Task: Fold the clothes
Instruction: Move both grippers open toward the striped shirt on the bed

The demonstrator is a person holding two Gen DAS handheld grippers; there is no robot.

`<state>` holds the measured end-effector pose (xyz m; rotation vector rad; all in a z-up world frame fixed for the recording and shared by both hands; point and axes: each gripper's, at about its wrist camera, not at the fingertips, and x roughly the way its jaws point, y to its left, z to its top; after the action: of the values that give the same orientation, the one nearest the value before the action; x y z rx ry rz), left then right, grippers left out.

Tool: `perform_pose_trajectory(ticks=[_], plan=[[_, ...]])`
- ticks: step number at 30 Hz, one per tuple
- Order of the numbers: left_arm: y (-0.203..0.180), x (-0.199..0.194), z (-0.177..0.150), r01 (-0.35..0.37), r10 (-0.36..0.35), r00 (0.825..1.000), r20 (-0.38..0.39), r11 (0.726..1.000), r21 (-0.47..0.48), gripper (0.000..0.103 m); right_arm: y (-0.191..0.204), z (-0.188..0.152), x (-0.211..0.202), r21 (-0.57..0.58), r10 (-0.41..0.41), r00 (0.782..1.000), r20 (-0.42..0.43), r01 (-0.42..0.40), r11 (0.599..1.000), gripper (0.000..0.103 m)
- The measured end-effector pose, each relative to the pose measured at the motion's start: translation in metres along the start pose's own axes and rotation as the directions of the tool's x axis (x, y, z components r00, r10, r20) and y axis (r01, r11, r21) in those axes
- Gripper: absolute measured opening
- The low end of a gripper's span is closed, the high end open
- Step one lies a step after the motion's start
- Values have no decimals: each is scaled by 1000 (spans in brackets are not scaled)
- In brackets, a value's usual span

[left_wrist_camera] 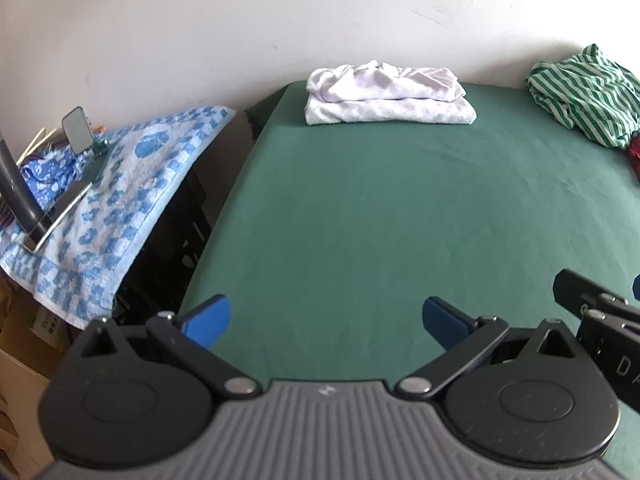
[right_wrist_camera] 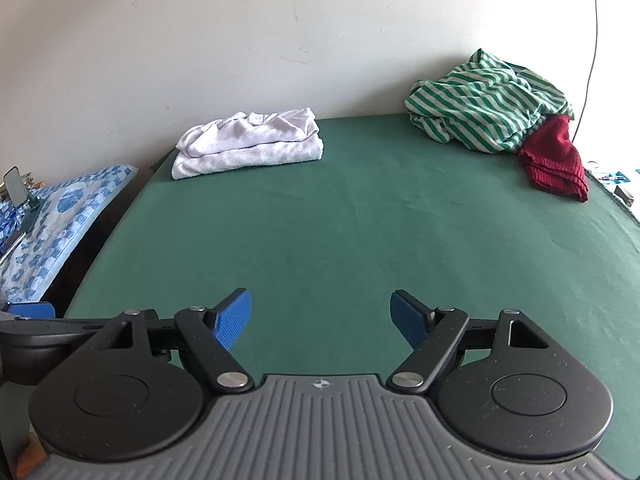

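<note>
The left claw (left_wrist_camera: pixel 326 322) is wide and holds nothing. The right claw (right_wrist_camera: pixel 320 316) is wide too. Far off by the wall on the green worktop (right_wrist_camera: pixel 340 240) lie folded white clothes (right_wrist_camera: pixel 248 144), then a striped shirt (right_wrist_camera: pixel 484 116) and red knit (right_wrist_camera: pixel 556 160) at far right.

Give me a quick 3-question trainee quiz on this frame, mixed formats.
1. True or false: the left gripper and the right gripper both have their jaws closed on cloth.
2. Multiple choice: what touches the striped green-and-white garment? A) the folded white stack B) the red knit garment C) the blue patterned towel
3. Fill in: the folded white stack lies at the far edge of the green surface, next to the ____.

Key
1. False: both are open and empty, above the bare green surface.
2. B: the red knit garment lies against its right side.
3. wall
</note>
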<state>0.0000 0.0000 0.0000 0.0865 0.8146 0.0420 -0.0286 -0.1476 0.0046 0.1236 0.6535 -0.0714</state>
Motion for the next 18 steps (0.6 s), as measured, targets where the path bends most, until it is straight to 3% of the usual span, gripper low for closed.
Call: perform_pose_trajectory(ticks=[18], plan=[[-2, 0, 0, 8, -8, 999, -31, 1000, -6, 102, -4, 1, -6, 14, -9, 1000, 3, 9, 1000, 80]])
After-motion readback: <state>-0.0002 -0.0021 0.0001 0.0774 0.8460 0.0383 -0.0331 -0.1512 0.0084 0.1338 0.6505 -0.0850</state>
